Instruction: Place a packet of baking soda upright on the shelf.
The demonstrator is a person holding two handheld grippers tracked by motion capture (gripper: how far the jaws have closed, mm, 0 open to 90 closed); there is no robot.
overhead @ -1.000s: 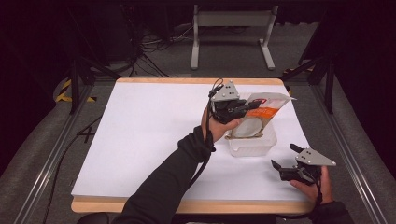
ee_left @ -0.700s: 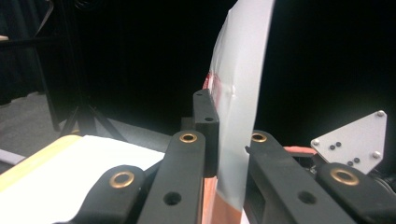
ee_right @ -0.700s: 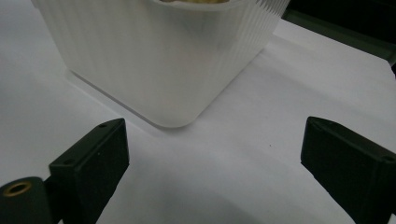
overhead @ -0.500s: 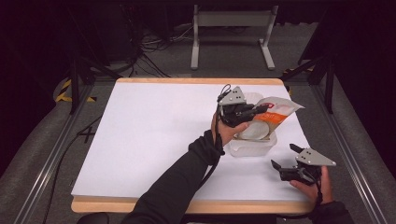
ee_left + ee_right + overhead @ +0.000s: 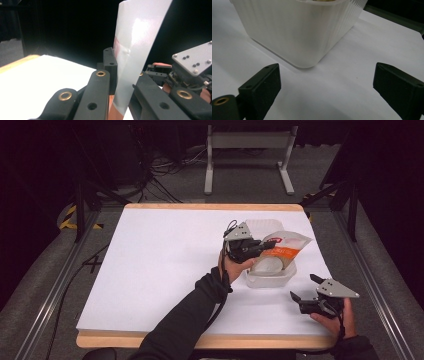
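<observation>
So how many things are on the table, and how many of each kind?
Clear plastic tubs: 1
Orange and white pouches: 1
Grippers: 2, left gripper and right gripper
Total: 4

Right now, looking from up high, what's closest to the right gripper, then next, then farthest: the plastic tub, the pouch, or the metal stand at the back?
1. Plastic tub, on the table just ahead-left of the right gripper.
2. Pouch, held above the tub's far side.
3. Metal stand, on the floor beyond the table.
</observation>
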